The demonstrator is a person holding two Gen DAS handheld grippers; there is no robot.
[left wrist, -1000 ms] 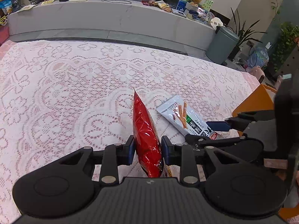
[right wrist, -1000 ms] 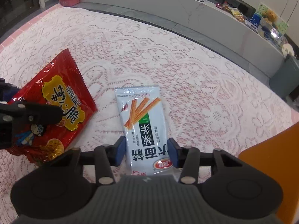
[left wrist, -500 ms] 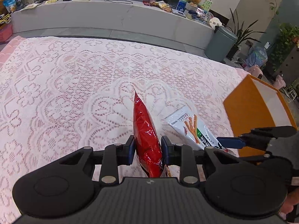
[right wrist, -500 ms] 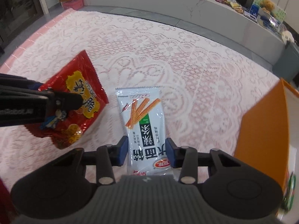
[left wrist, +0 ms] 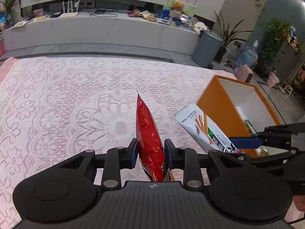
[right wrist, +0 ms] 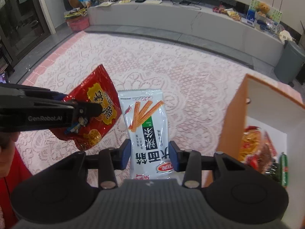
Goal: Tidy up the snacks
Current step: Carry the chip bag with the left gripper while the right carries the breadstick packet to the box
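Note:
My left gripper point(left wrist: 150, 153) is shut on a red snack bag point(left wrist: 149, 137), held edge-on above the lace tablecloth; the bag's printed face shows in the right wrist view point(right wrist: 95, 112). My right gripper point(right wrist: 149, 155) is shut on a white snack packet with orange sticks printed on it point(right wrist: 147, 127), lifted off the table; it also shows in the left wrist view point(left wrist: 205, 127), beside the orange box. The orange box with a white inside point(left wrist: 215, 103) stands to the right and holds several snacks point(right wrist: 255, 148).
The pink lace tablecloth point(left wrist: 66, 99) covers the table. The orange box wall point(right wrist: 231, 122) is close on the right of the white packet. A grey counter point(left wrist: 114, 28) and a grey bin point(left wrist: 206, 47) stand beyond the table.
Both grippers have lifted their bags off the tablecloth and moved toward the orange box, which has come further into both views.

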